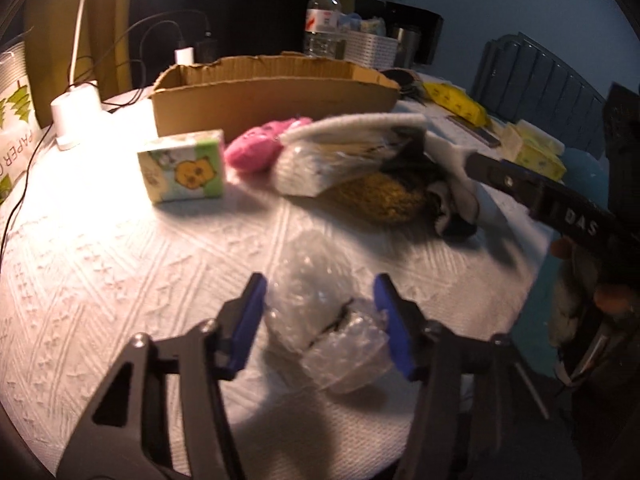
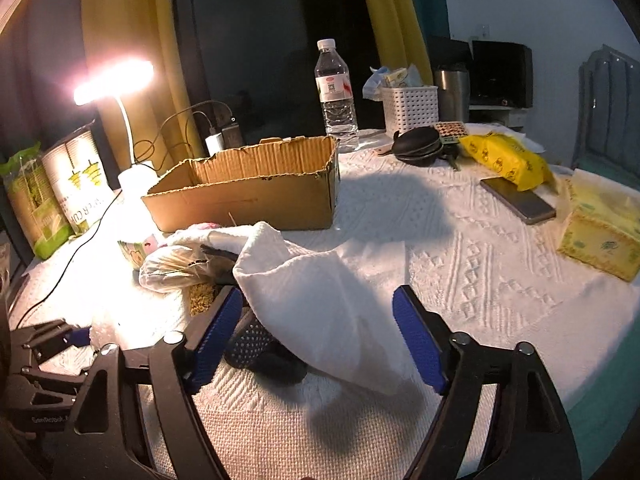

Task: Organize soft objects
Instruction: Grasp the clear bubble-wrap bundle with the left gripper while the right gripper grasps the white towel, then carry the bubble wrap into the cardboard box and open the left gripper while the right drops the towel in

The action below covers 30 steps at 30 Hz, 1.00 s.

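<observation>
Table (image 1: 100, 280) with the white embossed cover fills both views. Cardboard box (image 2: 248, 196) sits open-topped at centre-left of your right wrist view, upper centre of the left wrist view, and nothing shows above its rim.

White cloth (image 2: 320, 292) is draped across the middle of the right view, lying over a dark dotted item (image 2: 250, 344) at lower centre. Your right gripper (image 2: 320, 340) has its fingers (image 2: 418, 338) wide apart, straddling the near end of that cloth, with no clamp on it.

The soft pile is at centre of the left view: clear bag of pale sticks (image 1: 320, 164), yellow-green knitted piece (image 1: 380, 196) under it, pink plush (image 1: 260, 144) just beside and touching the bag's left end, all in front of the box. Cartoon-print tissue pack (image 1: 182, 166) stands near the pink plush, left of centre.

Your left gripper (image 1: 320, 320) is at lower centre, fingers (image 1: 248, 320) apart on either side of a crumpled piece of bubble wrap (image 1: 328, 320) lying on the table. Right pad looks to be touching the wrap; left pad is clear of it.

Background: lamp (image 2: 116, 84) lit at upper left, water bottle (image 2: 334, 96) behind the box, white basket (image 2: 410, 108) to its right, yellow packet (image 2: 504, 156) and phone (image 2: 518, 200) at right.
</observation>
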Available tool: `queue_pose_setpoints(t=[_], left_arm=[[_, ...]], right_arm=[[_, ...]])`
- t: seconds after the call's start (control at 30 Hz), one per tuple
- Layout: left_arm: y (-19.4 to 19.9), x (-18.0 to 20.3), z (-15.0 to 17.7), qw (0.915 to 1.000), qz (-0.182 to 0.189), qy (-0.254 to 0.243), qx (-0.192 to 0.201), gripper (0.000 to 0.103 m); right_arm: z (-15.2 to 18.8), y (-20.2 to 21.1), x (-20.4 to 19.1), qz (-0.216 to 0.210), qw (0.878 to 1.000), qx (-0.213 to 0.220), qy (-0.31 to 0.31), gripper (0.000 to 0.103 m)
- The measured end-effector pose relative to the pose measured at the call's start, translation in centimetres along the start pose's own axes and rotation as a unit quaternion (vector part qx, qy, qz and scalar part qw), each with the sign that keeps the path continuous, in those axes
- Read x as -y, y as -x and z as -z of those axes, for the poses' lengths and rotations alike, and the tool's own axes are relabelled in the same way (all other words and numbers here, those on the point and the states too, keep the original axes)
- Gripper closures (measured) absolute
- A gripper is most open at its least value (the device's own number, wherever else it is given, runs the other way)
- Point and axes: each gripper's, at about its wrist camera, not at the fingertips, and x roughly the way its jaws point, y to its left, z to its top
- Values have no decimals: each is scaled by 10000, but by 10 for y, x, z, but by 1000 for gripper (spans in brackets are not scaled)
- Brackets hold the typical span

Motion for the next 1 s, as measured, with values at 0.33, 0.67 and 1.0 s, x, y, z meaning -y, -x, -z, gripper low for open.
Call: queue_pose_setpoints(t=[0.33, 0.67, 1.0], left_arm=[[7, 2, -8, 9995, -31, -271, 140, 57], [30, -3, -52, 9979, 69, -277, 575, 57], [42, -11, -109, 9947, 69, -340, 969, 57]], right_arm=[[-3, -6, -6, -516, 9984, -162, 142, 96], [-44, 25, -3, -519, 9978, 375, 140, 97], [-97, 36, -7, -691, 9942, 770, 308, 97]])
